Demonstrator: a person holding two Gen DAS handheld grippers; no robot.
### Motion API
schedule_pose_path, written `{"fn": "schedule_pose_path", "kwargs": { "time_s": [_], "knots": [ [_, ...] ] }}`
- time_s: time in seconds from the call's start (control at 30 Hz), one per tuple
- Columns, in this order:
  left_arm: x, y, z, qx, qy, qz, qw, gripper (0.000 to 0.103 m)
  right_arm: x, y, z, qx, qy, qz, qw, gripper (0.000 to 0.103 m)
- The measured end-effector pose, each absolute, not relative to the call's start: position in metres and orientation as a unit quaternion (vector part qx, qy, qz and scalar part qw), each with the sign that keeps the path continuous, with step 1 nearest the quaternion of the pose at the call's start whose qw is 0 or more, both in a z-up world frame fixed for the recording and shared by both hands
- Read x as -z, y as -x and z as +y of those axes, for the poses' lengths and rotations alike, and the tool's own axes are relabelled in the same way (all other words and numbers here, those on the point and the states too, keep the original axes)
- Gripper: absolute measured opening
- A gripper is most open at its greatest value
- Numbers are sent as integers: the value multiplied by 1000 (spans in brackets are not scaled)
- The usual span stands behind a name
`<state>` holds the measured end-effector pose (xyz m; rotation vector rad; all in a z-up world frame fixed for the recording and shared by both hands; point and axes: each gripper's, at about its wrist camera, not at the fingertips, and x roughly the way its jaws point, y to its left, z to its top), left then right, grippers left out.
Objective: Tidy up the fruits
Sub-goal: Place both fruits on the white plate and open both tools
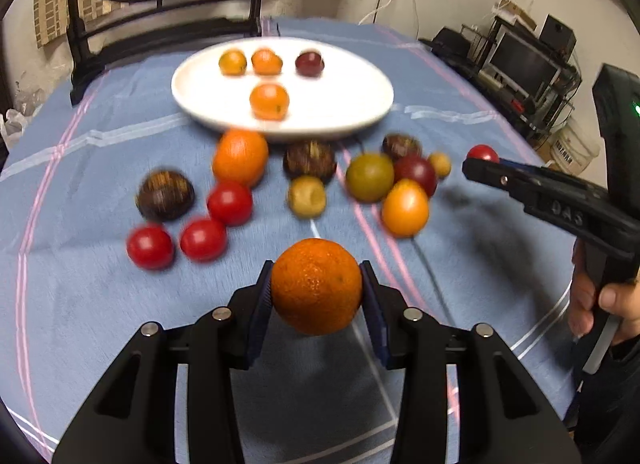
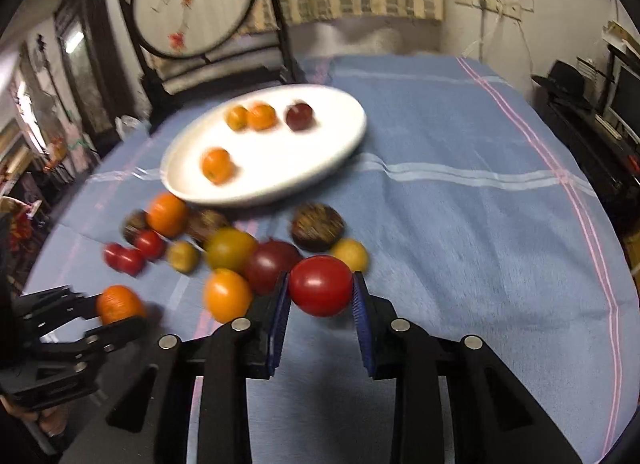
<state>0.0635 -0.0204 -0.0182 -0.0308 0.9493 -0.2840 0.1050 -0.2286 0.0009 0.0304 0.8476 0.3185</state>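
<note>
My left gripper [image 1: 316, 284] is shut on an orange [image 1: 317, 286], held above the blue tablecloth [image 1: 100, 304]. The same orange [image 2: 118, 304] and left gripper [image 2: 112, 314] show at the lower left of the right wrist view. My right gripper [image 2: 320, 288] is shut on a red tomato [image 2: 321, 286], just off the cloth; in the left wrist view this tomato [image 1: 483, 153] sits at the right gripper [image 1: 480, 163] tip. A white oval plate [image 1: 352, 103] at the back holds three orange fruits and a dark red one. Several fruits lie loose in front of the plate.
The loose pile holds red tomatoes [image 1: 229, 203], brown round fruits [image 1: 165, 195], an orange [image 1: 240, 157], a green-yellow fruit [image 1: 369, 177] and a yellow one [image 1: 405, 207]. A black framed round screen [image 2: 192, 3] stands behind the plate. A hand [image 1: 600, 304] holds the right gripper's handle.
</note>
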Motion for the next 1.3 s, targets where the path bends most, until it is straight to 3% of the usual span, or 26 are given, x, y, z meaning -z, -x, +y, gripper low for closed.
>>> {"fn": "schedule_pose_path", "kwargs": {
  "time_s": [0.37, 0.7, 0.77, 0.83, 0.97, 1.1, 1.3],
  "knots": [
    [-24, -152, -5, 84, 23, 426, 900, 41, -21, -158, -171, -184, 15, 399, 898, 31],
    [6, -218, 17, 39, 53, 455, 888, 41, 9, -192, -162, -165, 7, 421, 892, 32],
    [10, -223, 16, 36, 53, 457, 887, 41, 8, -193, -163, -166, 8, 420, 892, 53],
    [12, -228, 16, 33, 60, 457, 887, 42, 8, -191, -165, -161, 9, 415, 895, 57],
    [3, -220, 17, 33, 59, 438, 896, 55, 7, -187, -169, -168, 1, 416, 894, 57],
    [-9, -192, 26, 4, 60, 403, 913, 62, 2, -180, -175, -167, -1, 407, 898, 58],
    [-4, -150, 36, -5, 47, 412, 910, 70, 2, -169, -182, -164, -7, 407, 899, 59]
  ]
}}
